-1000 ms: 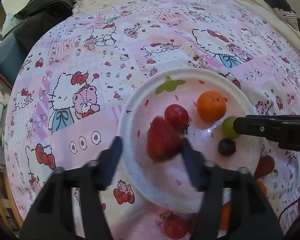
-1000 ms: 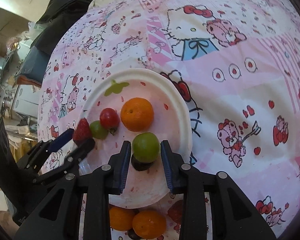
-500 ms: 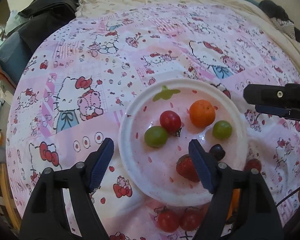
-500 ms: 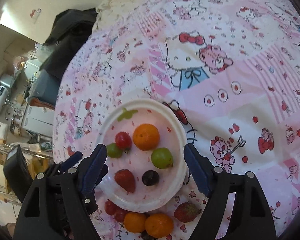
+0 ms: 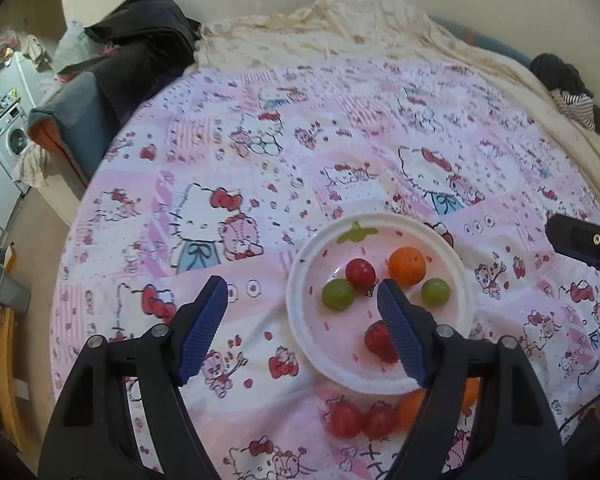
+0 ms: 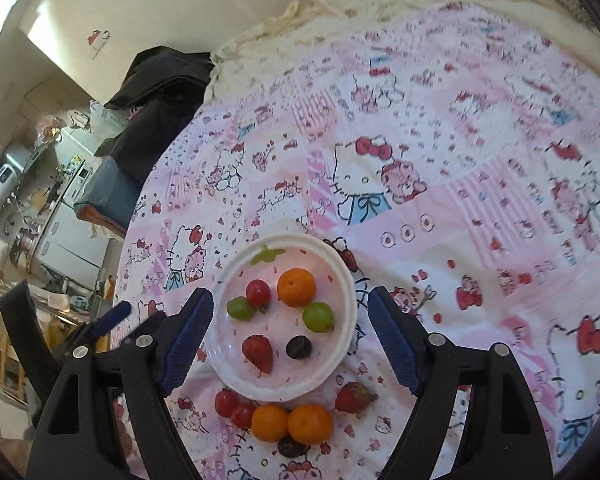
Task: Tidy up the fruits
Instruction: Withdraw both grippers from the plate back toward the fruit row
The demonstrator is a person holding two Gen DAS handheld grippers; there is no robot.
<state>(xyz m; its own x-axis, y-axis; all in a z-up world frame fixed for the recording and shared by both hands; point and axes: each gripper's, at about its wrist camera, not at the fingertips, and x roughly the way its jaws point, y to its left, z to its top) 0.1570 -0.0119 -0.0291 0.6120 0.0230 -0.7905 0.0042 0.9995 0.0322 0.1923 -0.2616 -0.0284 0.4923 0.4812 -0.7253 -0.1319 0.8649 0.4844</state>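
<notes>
A white plate (image 6: 350, 320) on the pink cartoon-print cloth holds an orange (image 6: 296, 287), a red tomato (image 6: 258, 293), two green grapes (image 6: 240, 308) (image 6: 318, 317), a strawberry (image 6: 258, 352) and a dark grape (image 6: 299, 347). My right gripper (image 6: 289, 294) hangs open above the plate with nothing between its fingers. In the left wrist view my left gripper (image 5: 300, 284) is open and empty too, raised over the plate's (image 5: 296, 304) left rim, and its right finger partly hides the strawberry (image 5: 378, 340). Loose oranges (image 6: 270, 422), tomatoes (image 6: 226, 401) and a strawberry (image 6: 352, 397) lie on the cloth at the plate's near side.
The cloth covers a round table whose edge drops away at the left. Black clothing (image 5: 140, 48) and a cream blanket (image 5: 340, 36) lie at the far side. A washing machine (image 5: 8, 140) stands beyond the left edge. Bare cloth stretches behind and right of the plate.
Both grippers have risen and drawn back from the plate. The left one let go of the strawberry, which now lies on the plate. The right one released a green grape and opened wide.
</notes>
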